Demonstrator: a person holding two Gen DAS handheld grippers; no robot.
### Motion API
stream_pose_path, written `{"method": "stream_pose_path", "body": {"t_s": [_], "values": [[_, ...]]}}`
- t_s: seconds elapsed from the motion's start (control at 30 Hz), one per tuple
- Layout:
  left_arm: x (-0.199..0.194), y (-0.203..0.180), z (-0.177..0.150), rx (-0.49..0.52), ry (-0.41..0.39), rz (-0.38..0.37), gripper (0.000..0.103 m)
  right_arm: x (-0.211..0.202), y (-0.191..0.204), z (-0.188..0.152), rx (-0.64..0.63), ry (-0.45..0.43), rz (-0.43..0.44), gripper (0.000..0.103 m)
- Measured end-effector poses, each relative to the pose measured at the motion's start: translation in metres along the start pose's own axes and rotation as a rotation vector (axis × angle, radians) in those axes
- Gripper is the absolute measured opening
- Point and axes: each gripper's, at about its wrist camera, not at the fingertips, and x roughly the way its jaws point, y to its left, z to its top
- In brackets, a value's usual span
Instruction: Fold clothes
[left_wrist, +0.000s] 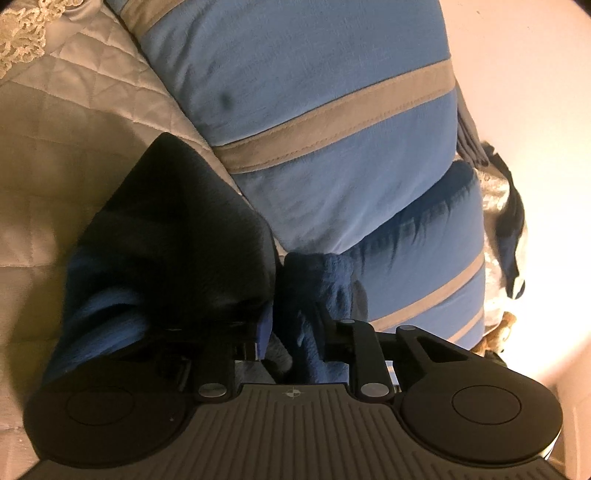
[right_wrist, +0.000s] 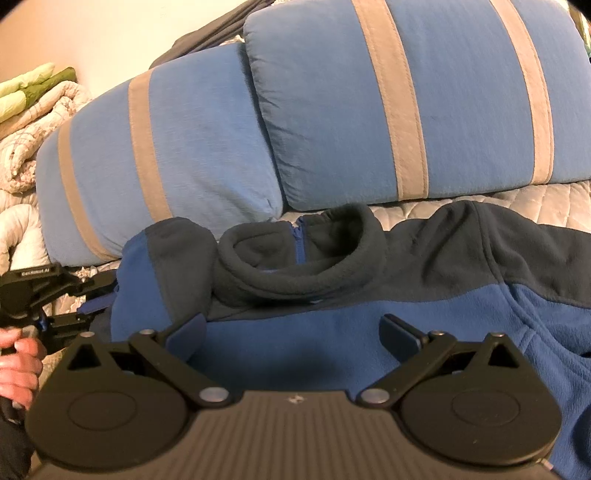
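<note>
The blue and grey fleece jacket (right_wrist: 332, 295) lies on the quilted bed (right_wrist: 517, 199), collar toward the striped pillows (right_wrist: 369, 110). My left gripper (left_wrist: 291, 325) has its jaws clamped on a bunched sleeve; my right gripper (right_wrist: 295, 332) hovers above the chest, jaws spread wide.

Ahead of you lie two plump blue pillows with grey stripes (right_wrist: 177, 147), side by side and touching, on a pale quilted satin bedspread (right_wrist: 535, 201). To your left sits a heap of cream and green bedding (right_wrist: 33, 110) against the plain wall (right_wrist: 110, 33).
</note>
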Motion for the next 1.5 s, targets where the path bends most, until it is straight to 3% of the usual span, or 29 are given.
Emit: {"method": "stream_pose_path", "body": {"t_s": [0.27, 0.33, 0.53, 0.7, 0.8, 0.93, 1.0, 1.1, 1.2, 1.23, 1.33, 1.43, 1.5], "values": [[0.012, -0.009, 0.000, 0.044, 0.032, 0.020, 0.023, 0.001, -0.001, 0.000, -0.004, 0.005, 0.003, 0.103], [0.017, -0.012, -0.001, 0.044, 0.038, 0.027, 0.008, 0.002, -0.002, 0.000, 0.000, 0.006, 0.003, 0.103], [-0.004, -0.036, -0.003, 0.150, -0.051, 0.085, 0.006, 0.002, -0.004, -0.001, 0.018, 0.008, 0.008, 0.103], [-0.065, -0.077, -0.001, 0.319, -0.203, 0.174, 0.006, -0.001, -0.005, -0.002, 0.025, -0.002, 0.033, 0.103], [-0.129, -0.106, -0.001, 0.408, -0.345, 0.201, 0.006, -0.005, -0.004, -0.002, 0.017, -0.012, 0.046, 0.103], [-0.236, -0.131, -0.010, 0.469, -0.604, 0.257, 0.006, -0.011, -0.003, -0.004, 0.022, -0.037, 0.055, 0.103], [-0.285, -0.131, -0.024, 0.485, -0.757, 0.335, 0.006, -0.017, -0.004, -0.003, 0.026, -0.057, 0.072, 0.103], [-0.357, -0.088, -0.054, 0.354, -0.994, 0.514, 0.006, -0.028, -0.003, -0.003, 0.024, -0.089, 0.110, 0.103], [-0.396, -0.007, -0.079, 0.096, -1.087, 0.659, 0.006, -0.031, -0.001, -0.002, 0.019, -0.103, 0.129, 0.103], [-0.405, 0.023, -0.087, 0.003, -1.100, 0.709, 0.006, -0.030, -0.001, -0.003, 0.025, -0.099, 0.127, 0.103], [-0.408, 0.111, -0.108, -0.286, -1.040, 0.762, 0.006, -0.025, -0.004, -0.003, 0.047, -0.074, 0.124, 0.103], [-0.396, 0.174, -0.127, -0.466, -0.977, 0.787, 0.006, -0.020, -0.006, -0.004, 0.064, -0.050, 0.121, 0.103], [-0.391, 0.182, -0.131, -0.475, -0.980, 0.786, 0.006, -0.020, -0.006, -0.004, 0.056, -0.050, 0.113, 0.103]]}}
